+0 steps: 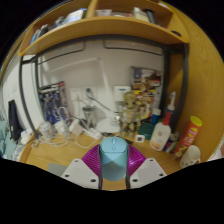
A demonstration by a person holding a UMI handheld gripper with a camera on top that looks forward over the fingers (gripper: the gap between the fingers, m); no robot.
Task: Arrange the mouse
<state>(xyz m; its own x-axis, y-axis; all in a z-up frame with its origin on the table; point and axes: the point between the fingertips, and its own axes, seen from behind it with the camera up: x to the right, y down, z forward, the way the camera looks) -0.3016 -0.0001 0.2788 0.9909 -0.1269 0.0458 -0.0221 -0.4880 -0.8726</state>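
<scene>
Jaws (113,168) clamped on pale blue mouse (113,158), held above wooden desk (60,155), cluttered shelf (100,35) beyond

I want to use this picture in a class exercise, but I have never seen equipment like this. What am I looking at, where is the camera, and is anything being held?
This is no full robot: a person carries a hand-held gripper with two fingers. The single picture comes from a wide-angle camera riding on that tool, looking forward along the fingers, which is why the room looks bent.

The pale shapes at the bottom are the fingers, with magenta pads on their inner faces. A light blue object stands upright between them. It seems to be held, though I cannot tell for sure that both fingers press on it, nor whether it is the mouse.

Beyond lies a wooden desk with a shelf overhead. At the back stand small bottles and jars; to one side, a tall tube-shaped can. White cables trail on the other side.
</scene>
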